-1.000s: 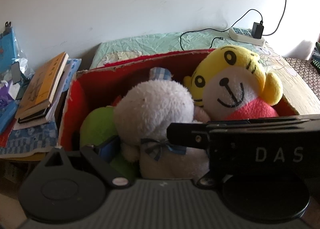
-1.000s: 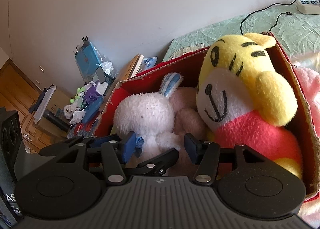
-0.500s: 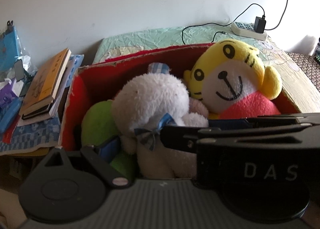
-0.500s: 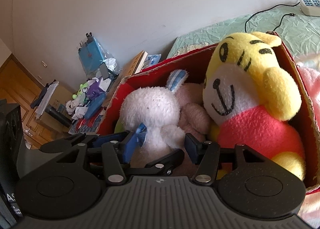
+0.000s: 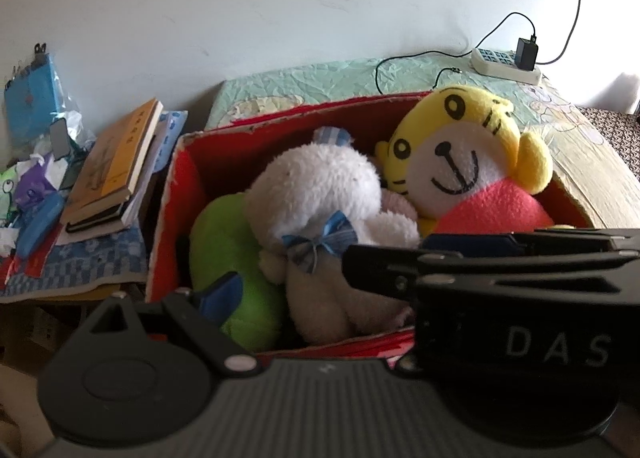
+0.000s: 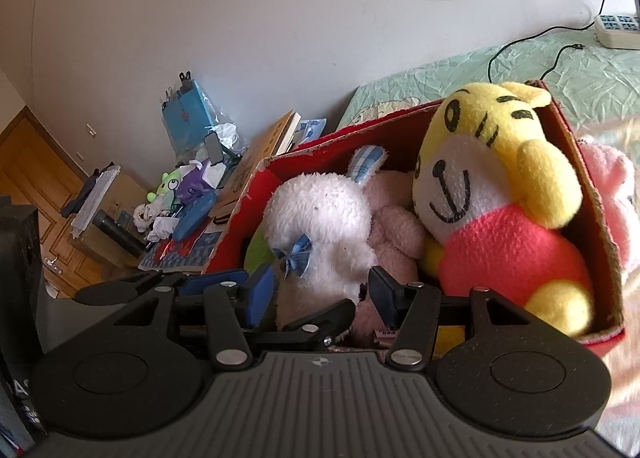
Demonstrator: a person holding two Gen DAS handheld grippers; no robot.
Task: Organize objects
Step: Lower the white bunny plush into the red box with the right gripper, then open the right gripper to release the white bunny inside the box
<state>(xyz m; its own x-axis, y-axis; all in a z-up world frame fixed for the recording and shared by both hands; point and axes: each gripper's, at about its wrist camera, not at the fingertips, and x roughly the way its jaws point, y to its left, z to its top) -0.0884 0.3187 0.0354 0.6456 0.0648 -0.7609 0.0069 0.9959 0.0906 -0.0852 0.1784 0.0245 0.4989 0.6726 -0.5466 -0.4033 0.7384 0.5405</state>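
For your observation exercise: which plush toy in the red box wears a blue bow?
The white bunny, between the green plush and the yellow tiger; neither has a bow.

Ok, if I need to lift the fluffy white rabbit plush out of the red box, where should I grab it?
Pinch the white rabbit plush around its neck by the blue bow, coming from above with the right hand-held gripper. It sits exposed, narrower than the head.

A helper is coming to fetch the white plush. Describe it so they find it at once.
Look in the red cardboard box on the bed, packed with soft toys. The white plush rabbit sits mid-box, between a green plush and a yellow tiger plush. Only it is fluffy white, with a blue checked bow at its neck.
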